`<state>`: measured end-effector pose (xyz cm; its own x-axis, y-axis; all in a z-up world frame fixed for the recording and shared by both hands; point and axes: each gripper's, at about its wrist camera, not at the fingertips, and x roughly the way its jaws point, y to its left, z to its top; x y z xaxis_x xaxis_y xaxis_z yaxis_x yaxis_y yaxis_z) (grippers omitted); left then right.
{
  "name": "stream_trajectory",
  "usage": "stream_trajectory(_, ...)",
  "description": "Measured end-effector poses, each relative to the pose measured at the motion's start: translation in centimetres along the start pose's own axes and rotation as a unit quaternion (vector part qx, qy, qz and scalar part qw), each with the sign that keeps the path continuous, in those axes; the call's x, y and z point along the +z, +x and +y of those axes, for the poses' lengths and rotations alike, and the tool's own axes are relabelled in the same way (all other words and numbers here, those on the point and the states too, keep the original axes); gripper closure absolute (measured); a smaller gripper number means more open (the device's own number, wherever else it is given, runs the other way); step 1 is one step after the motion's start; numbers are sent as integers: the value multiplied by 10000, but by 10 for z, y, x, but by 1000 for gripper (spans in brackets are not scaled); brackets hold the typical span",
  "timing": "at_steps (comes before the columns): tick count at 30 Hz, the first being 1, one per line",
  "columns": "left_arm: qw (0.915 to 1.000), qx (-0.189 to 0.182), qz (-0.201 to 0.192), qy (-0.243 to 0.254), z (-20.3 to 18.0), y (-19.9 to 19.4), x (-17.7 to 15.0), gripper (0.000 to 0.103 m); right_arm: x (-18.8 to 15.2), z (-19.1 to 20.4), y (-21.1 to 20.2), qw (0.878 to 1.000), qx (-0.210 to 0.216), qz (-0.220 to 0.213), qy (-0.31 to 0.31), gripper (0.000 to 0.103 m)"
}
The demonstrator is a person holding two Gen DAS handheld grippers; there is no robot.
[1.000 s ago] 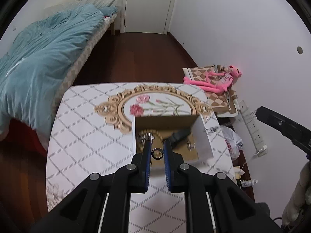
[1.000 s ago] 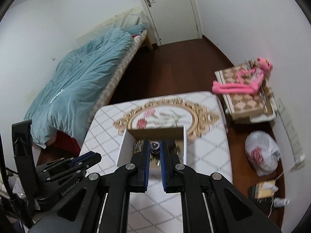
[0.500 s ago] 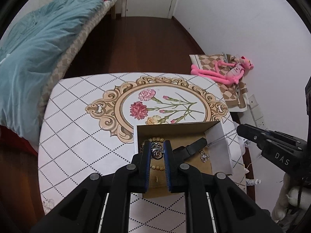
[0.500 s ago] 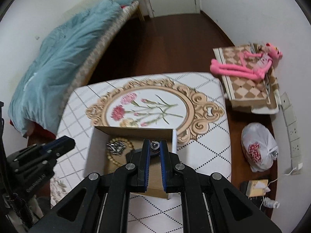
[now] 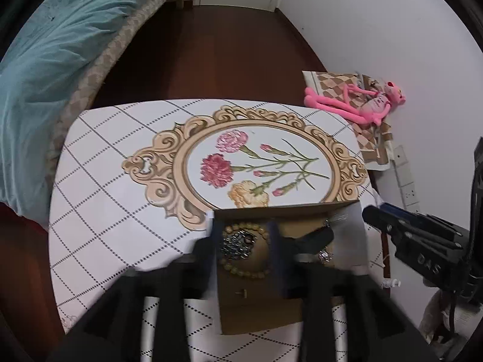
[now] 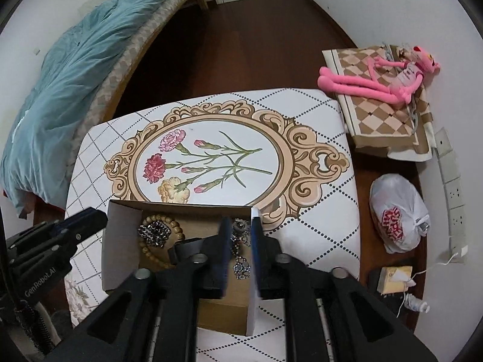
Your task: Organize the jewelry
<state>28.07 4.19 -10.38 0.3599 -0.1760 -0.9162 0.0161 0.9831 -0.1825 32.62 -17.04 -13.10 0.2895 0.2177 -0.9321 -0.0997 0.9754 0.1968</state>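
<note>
An open cardboard box (image 5: 259,304) (image 6: 120,241) stands at the near edge of the flower-printed table (image 5: 105,196). It holds a wooden bead bracelet (image 5: 241,271) (image 6: 160,220), a silver chain piece (image 5: 238,244) (image 6: 152,232), a black elongated item (image 5: 314,236) and small silver pieces (image 6: 241,267). My left gripper (image 5: 242,229) points down into the box's left half; its jaws are opening, with the chain piece lying loose between them. My right gripper (image 6: 240,221) is over the box's right half, its jaws opening too, with a silver piece (image 6: 240,226) lying free between them.
A bed with a teal quilt (image 5: 45,60) runs along the left. On the floor to the right lie a pink plush toy (image 6: 377,81) on a checked bag, a white plastic bag (image 6: 398,214) and a power strip with cables. Dark wooden floor lies beyond the table.
Both grippers came down toward the box. Each was shut on a small silver piece; both jaws now stand apart and the pieces lie in the box.
</note>
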Motion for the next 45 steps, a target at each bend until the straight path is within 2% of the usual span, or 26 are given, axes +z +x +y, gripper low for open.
stream_trajectory(1, 10000, 57, -35, -26, 2, -1, 1, 29, -1, -1, -1, 10000, 13, -28, 18, 53)
stream_trajectory(2, 9999, 78, -97, -82, 5, -4, 0, 28, -2, -1, -3, 10000, 15, -55, 29, 48)
stream_trajectory(5, 9996, 175, -153, -174, 11, -9, -1, 28, -7, -1, -9, 9999, -7, -91, 57, 47)
stream_trajectory(6, 9994, 257, -169, -173, 12, -11, -3, 25, -10, 0, -12, 9999, -51, -115, 23, 45)
stream_trajectory(7, 9992, 326, -186, -165, 13, -12, -5, 16, -13, 1, -14, 9998, -117, -146, -8, 36)
stream_trajectory(8, 9988, 410, -210, -156, 14, -14, -7, 11, -16, 2, -17, 9996, -204, -178, -43, 22)
stream_trajectory(9, 9983, 501, -245, -149, 15, -16, -11, 2, -21, 4, -19, 9992, -315, -207, -99, 15)
stream_trajectory(10, 9979, 563, -277, -140, 15, -17, -15, 2, -24, 5, -21, 9989, -383, -223, -128, 9)
stream_trajectory(13, 9957, 831, -397, -101, 15, -21, -29, 1, -42, 9, -22, 9973, -673, -212, -187, 8)
stream_trajectory(15, 9937, 992, -511, -31, 13, -24, -41, 1, -54, 10, -21, 9967, -782, -178, -150, 3)
stream_trajectory(20, 9928, 1088, -506, -12, 9, -26, -61, 1, -77, 8, -23, 9956, -918, -159, -71, 2)
stream_trajectory(26, 9915, 1129, -648, -20, 4, -45, -76, 1, -92, 11, -43, 9942, -1022, -339, -22, 2)
stream_trajectory(38, 9884, 929, -1194, -97, -13, -127, -112, 1, -133, 24, -139, 9878, -1031, -1165, 19, 2)
stream_trajectory(45, 9813, 922, -1690, 27, -27, -192, -136, 1, -163, 34, -205, 9800, -1073, -1677, -12, 1)
